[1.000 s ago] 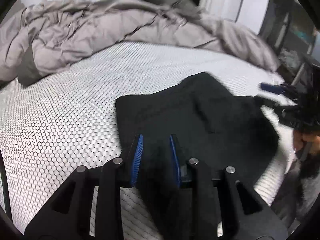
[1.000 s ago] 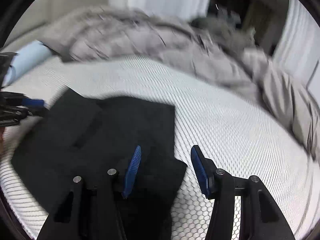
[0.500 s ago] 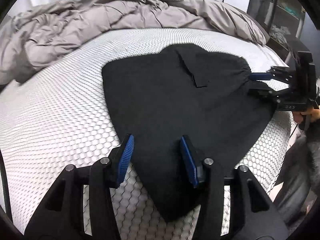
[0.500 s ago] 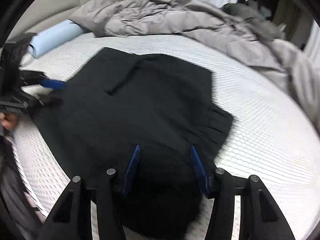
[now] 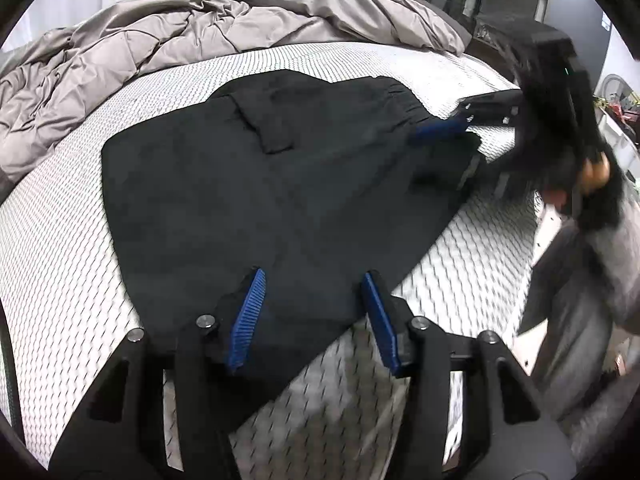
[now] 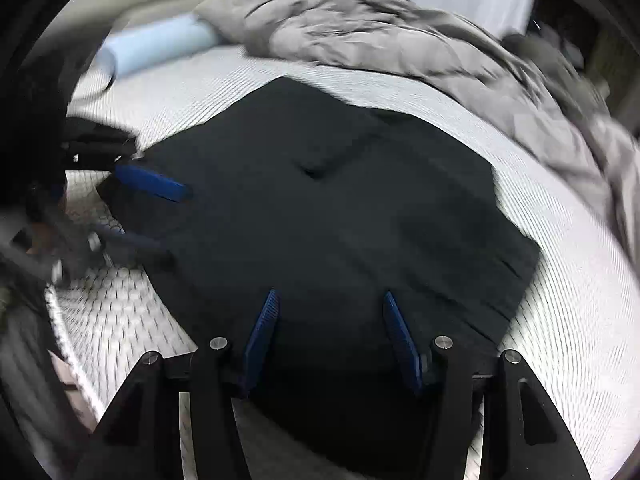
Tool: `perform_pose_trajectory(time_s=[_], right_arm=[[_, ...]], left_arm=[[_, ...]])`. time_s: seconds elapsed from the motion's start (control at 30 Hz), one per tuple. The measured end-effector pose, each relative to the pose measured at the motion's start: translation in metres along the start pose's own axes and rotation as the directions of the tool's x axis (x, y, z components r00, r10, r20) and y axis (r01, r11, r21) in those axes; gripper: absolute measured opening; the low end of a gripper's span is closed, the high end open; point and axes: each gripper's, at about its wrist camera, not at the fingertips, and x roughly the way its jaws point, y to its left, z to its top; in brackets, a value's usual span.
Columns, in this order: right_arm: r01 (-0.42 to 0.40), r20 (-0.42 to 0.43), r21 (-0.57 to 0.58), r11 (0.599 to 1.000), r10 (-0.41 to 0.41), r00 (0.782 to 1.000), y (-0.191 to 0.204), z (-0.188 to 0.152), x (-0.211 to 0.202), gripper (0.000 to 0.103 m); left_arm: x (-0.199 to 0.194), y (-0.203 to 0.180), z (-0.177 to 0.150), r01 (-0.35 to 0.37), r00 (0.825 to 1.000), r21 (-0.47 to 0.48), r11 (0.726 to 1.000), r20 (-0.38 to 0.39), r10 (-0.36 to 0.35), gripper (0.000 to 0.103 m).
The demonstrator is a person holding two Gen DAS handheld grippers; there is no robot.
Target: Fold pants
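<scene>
Left wrist view: our left hand-held gripper (image 5: 312, 316) has just been opening, jaws apart over the pants (image 5: 280, 184) spread flat on the bed (image 5: 60, 248). Right hand-held gripper (image 6: 330, 336) likewise looks apart, probably released; blur hampers us.

Rumpled grey comforter (image 5: 168, 48) heaped at far side of honeycomb-patterned mattress (image 5: 52, 248); pale-blue bolster (image 6: 156, 46) beside it.

The pants (image 5: 280, 184) lie flat on the bed (image 5: 60, 264), with the duvet (image 5: 168, 36) heaped behind them. A bolster (image 6: 156, 46) lies at the bed's far left in the right wrist view, beside the duvet.
</scene>
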Motion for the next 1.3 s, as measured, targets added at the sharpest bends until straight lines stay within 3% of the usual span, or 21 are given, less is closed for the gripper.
perform_pose_trajectory(time_s=[0.03,0.07,0.13,0.17,0.23,0.33,0.43,0.5,0.57,0.67,0.73,0.8,0.83,0.87,0.93,1.0,1.03,1.1,1.17,1.23,1.3], right_arm=[[-0.04,0.014,0.048,0.998,0.039,0.999,-0.015,-0.007,-0.012,0.052],[-0.032,0.037,0.098,0.995,0.029,0.999,-0.034,-0.016,-0.027,0.053],[0.033,0.02,0.155,0.987,-0.036,0.999,-0.056,-0.026,-0.036,0.066],[0.024,0.023,0.206,0.978,-0.029,0.999,-0.069,-0.033,-0.04,0.066],[-0.033,0.056,0.29,0.957,0.017,0.998,-0.085,-0.038,-0.047,0.065],[-0.175,0.174,0.384,0.907,0.115,0.978,-0.098,-0.033,-0.052,0.065],[-0.257,0.176,0.452,0.855,0.197,0.965,-0.102,-0.025,-0.03,0.053],[-0.269,0.142,0.494,0.827,0.229,0.963,-0.107,-0.02,-0.01,0.034],[-0.265,0.114,0.544,0.796,0.243,0.963,-0.107,-0.016,0.007,0.029],[-0.306,0.181,0.508,0.805,0.248,0.952,-0.106,-0.005,-0.013,0.012],[-0.298,0.193,0.474,0.829,0.232,0.953,-0.1,-0.004,-0.025,0.012],[-0.199,0.097,0.474,0.858,0.173,0.98,-0.098,-0.016,-0.017,0.017],[-0.161,0.037,0.49,0.857,0.164,0.986,-0.099,-0.02,-0.001,0.019],[-0.167,0.03,0.507,0.846,0.176,0.984,-0.1,-0.023,0.003,0.02],[-0.208,0.086,0.515,0.832,0.191,0.978,-0.105,-0.022,-0.01,0.028],[-0.214,0.146,0.503,0.837,0.162,0.976,-0.109,-0.022,-0.027,0.05],[-0.219,0.173,0.515,0.829,0.149,0.974,-0.112,-0.024,-0.032,0.052],[-0.26,0.181,0.554,0.791,0.191,0.965,-0.119,-0.025,-0.021,0.052],[-0.278,0.138,0.584,0.763,0.244,0.96,-0.121,-0.027,0.001,0.051],[-0.287,0.124,0.608,0.74,0.269,0.955,-0.119,-0.025,0.017,0.043],[-0.28,0.145,0.61,0.742,0.243,0.959,-0.118,-0.017,0.019,0.03]], left_arm=[[-0.005,0.001,-0.004,-0.006,1.0,0.011,1.0,-0.005,0.006,0.056],[-0.012,0.002,-0.008,-0.016,1.0,0.024,1.0,-0.005,0.017,0.056],[-0.022,0.003,-0.01,-0.039,0.999,0.035,0.999,0.011,0.039,0.056],[-0.031,0.008,-0.01,-0.02,0.999,0.012,1.0,0.033,0.019,0.056],[-0.042,0.027,0.001,0.023,0.996,-0.054,0.998,0.085,-0.019,0.057],[-0.048,0.056,0.006,0.029,0.991,-0.196,0.98,0.134,-0.002,0.059],[-0.038,0.084,0.008,-0.015,0.993,-0.328,0.945,0.104,0.052,0.059],[-0.028,0.097,0.003,-0.017,0.996,-0.384,0.923,0.074,0.049,0.059],[-0.024,0.103,-0.002,-0.024,0.997,-0.402,0.915,0.062,0.054,0.059],[-0.024,0.105,-0.001,-0.031,0.996,-0.393,0.919,0.064,0.061,0.059],[-0.026,0.106,-0.003,-0.041,0.996,-0.389,0.92,0.061,0.07,0.059],[-0.022,0.108,-0.008,-0.053,0.996,-0.41,0.91,0.037,0.075,0.059],[-0.013,0.112,-0.004,-0.057,0.997,-0.427,0.902,0.022,0.073,0.059],[-0.012,0.117,-0.006,-0.057,0.998,-0.458,0.887,0.009,0.069,0.059],[-0.009,0.12,-0.007,-0.034,0.999,-0.491,0.871,0.017,0.049,0.059],[-0.005,0.122,-0.009,-0.008,0.999,-0.508,0.861,0.025,0.024,0.059],[-0.002,0.124,-0.01,0.002,1.0,-0.521,0.854,0.027,0.014,0.059],[0.005,0.127,-0.013,0.026,0.999,-0.559,0.829,0.033,-0.009,0.056],[0.011,0.132,-0.006,0.041,0.999,-0.579,0.814,0.043,-0.02,0.044],[0.014,0.134,0.005,0.038,0.999,-0.571,0.82,0.047,-0.014,0.038],[0.018,0.136,0.017,0.009,0.999,-0.556,0.831,0.045,0.019,0.038]])
